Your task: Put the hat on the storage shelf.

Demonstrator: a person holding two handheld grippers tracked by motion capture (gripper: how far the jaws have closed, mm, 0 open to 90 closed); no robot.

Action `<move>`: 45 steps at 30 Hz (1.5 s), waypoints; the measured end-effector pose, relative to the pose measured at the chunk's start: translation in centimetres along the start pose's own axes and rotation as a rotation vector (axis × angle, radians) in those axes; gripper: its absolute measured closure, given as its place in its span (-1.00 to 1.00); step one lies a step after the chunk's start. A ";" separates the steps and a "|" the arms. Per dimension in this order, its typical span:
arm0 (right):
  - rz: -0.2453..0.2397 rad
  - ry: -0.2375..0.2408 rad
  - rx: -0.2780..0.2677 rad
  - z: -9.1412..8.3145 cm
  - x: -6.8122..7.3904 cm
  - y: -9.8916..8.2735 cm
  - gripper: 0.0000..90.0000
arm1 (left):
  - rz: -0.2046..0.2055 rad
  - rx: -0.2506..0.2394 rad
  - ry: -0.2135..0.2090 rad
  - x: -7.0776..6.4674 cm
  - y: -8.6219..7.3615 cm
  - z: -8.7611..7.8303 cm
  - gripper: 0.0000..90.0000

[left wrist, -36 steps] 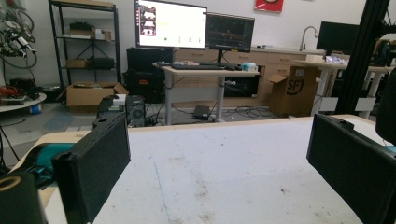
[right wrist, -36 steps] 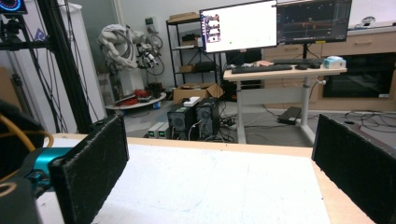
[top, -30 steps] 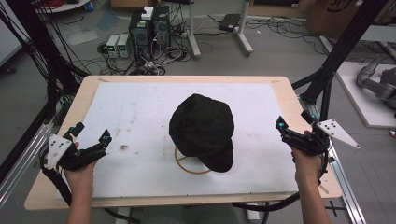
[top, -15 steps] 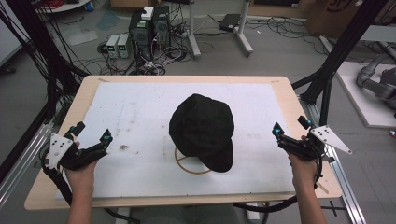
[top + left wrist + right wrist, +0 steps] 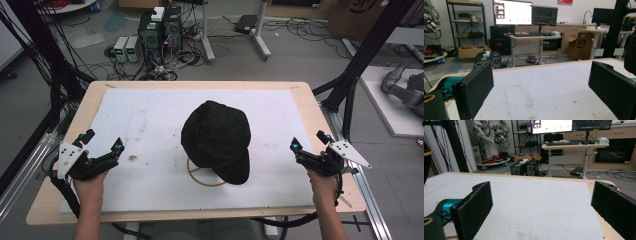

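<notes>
A black cap (image 5: 216,137) sits on a wooden ring stand (image 5: 202,176) in the middle of the white table mat (image 5: 150,115). My left gripper (image 5: 102,142) is held near the front left of the mat, open, with nothing between its jaws. My right gripper (image 5: 309,141) is at the front right edge, also open and empty. Both are well apart from the cap. In the left gripper view its gripper (image 5: 541,90) has wide-apart jaws over bare mat, and the cap's edge (image 5: 631,55) shows at far right. The right gripper view shows the right gripper (image 5: 544,210) with jaws spread.
The mat lies on a wooden table (image 5: 310,100). Black frame posts (image 5: 360,65) stand at the table's right and left. Computers and cables (image 5: 160,35) lie on the floor beyond the far edge. Bare mat stretches between each gripper and the cap.
My right gripper has moved slightly down and leftward, toward the front right of the mat. The left gripper and the cap have stayed put.
</notes>
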State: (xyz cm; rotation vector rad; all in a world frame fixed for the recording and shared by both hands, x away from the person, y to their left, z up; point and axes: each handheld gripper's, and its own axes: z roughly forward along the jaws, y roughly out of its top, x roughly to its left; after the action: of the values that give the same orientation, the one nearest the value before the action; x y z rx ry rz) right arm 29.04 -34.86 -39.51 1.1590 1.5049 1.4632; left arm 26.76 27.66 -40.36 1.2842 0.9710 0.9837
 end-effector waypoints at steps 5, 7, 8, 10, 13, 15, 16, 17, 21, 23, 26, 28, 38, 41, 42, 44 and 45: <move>-0.009 0.001 0.001 0.1 0.1 -0.3 -0.93 | -0.004 -0.004 0.004 0.1 0.0 0.0 -0.86; -0.006 0.001 0.004 0.1 0.2 -0.4 -0.93 | -0.002 -0.002 0.006 0.1 0.0 0.0 -0.86; -0.008 0.005 0.003 0.2 0.2 -0.4 -0.93 | -0.002 0.000 0.006 0.2 -0.1 0.0 -0.86; -0.009 0.003 0.004 0.2 0.2 -0.4 -0.93 | -0.001 0.001 0.006 0.2 -0.1 0.0 -0.86; -0.003 0.003 0.002 0.2 0.2 -0.5 -0.93 | 0.002 0.003 0.007 0.2 -0.1 0.0 -0.86; -0.002 0.002 -0.002 0.1 0.3 -0.5 -0.93 | 0.001 0.003 0.008 0.2 -0.1 0.0 -0.86; 0.000 0.001 -0.002 0.1 0.3 -0.5 -0.93 | 0.002 0.003 0.008 0.2 0.0 -0.1 -0.86; -0.004 0.002 -0.006 0.0 0.3 -0.5 -0.93 | 0.002 0.002 0.008 0.2 0.0 -0.1 -0.86; -0.003 0.003 -0.009 0.0 0.3 -0.4 -0.93 | 0.002 0.000 0.008 0.1 0.0 -0.1 -0.86; -0.001 0.004 -0.009 0.0 0.4 -0.4 -0.93 | 0.003 0.000 0.007 0.1 0.0 -0.1 -0.86; 0.000 0.005 -0.013 0.0 0.4 -0.3 -0.93 | 0.005 0.001 0.005 0.1 0.0 -0.1 -0.86; 0.002 0.005 -0.015 0.0 0.4 -0.3 -0.93 | 0.006 0.002 0.005 0.0 0.0 -0.1 -0.86; 0.008 0.002 -0.019 -0.1 0.4 -0.3 -0.93 | 0.012 0.005 0.003 0.0 0.0 0.0 -0.86; 0.011 0.000 -0.022 -0.1 0.4 -0.3 -0.93 | 0.013 0.005 0.003 0.0 0.0 0.0 -0.86; 0.016 0.000 -0.020 -0.1 0.4 -0.3 -0.93 | 0.013 0.005 0.003 0.0 0.0 0.0 -0.86; 0.013 -0.001 -0.020 -0.2 0.3 -0.4 -0.93 | 0.013 0.005 0.004 0.0 0.0 0.0 -0.86; 0.012 -0.003 -0.020 -0.2 0.3 -0.4 -0.93 | 0.012 0.004 0.004 0.0 0.0 0.0 -0.86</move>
State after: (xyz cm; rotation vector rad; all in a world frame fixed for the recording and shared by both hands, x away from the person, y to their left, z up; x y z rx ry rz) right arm 28.72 -34.58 -39.83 1.1599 1.4804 1.4806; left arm 26.70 27.64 -40.36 1.2937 0.9698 0.9945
